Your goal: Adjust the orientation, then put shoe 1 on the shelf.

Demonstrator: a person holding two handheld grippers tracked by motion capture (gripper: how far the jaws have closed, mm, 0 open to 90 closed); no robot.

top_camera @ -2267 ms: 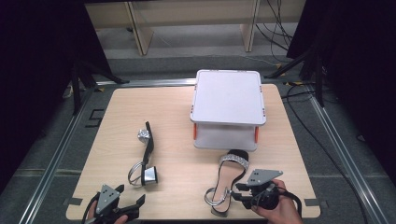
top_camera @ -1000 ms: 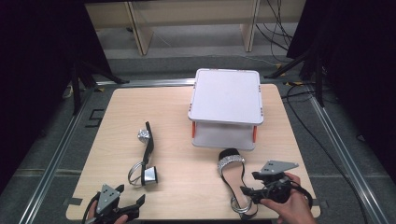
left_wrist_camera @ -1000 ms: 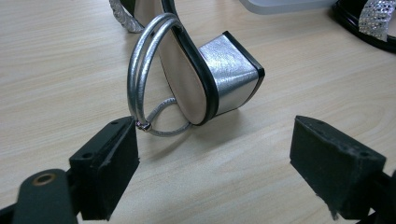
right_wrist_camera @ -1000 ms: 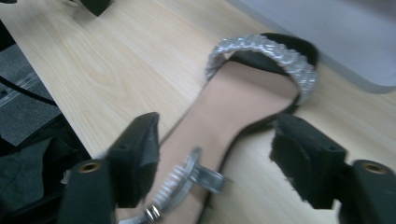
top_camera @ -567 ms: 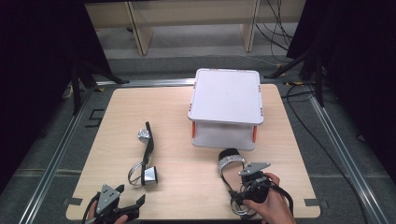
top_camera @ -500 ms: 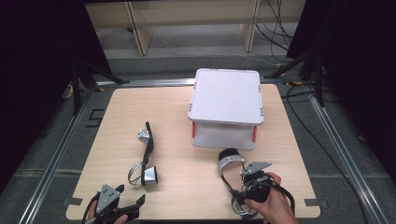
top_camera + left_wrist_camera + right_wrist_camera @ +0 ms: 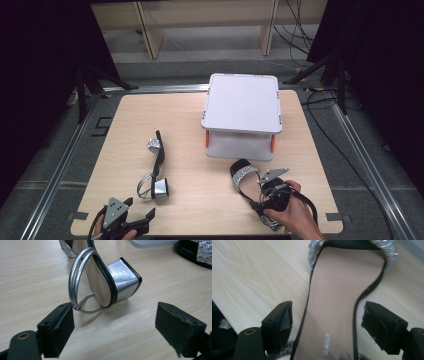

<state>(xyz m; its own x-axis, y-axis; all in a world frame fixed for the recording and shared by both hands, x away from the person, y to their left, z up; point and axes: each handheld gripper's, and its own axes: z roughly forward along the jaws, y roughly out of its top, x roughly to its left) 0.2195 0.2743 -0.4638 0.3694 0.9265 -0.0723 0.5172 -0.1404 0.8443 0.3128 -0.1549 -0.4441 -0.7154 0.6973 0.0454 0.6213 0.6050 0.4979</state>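
Straddling the right sandal [image 7: 337,305] with right gripper [image 7: 327,330] jaws released, probably pre-grasp; next: close on sole; left gripper [image 7: 115,327] released

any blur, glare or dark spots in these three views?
High view: evenly lit table, surroundings nearly black, white box lid bright but not blown out. Left gripper view: silver heel sharp with soft glare, jaws slightly soft. Right gripper view: sandal insole soft throughout, its printed logo unreadable, near end blurred.
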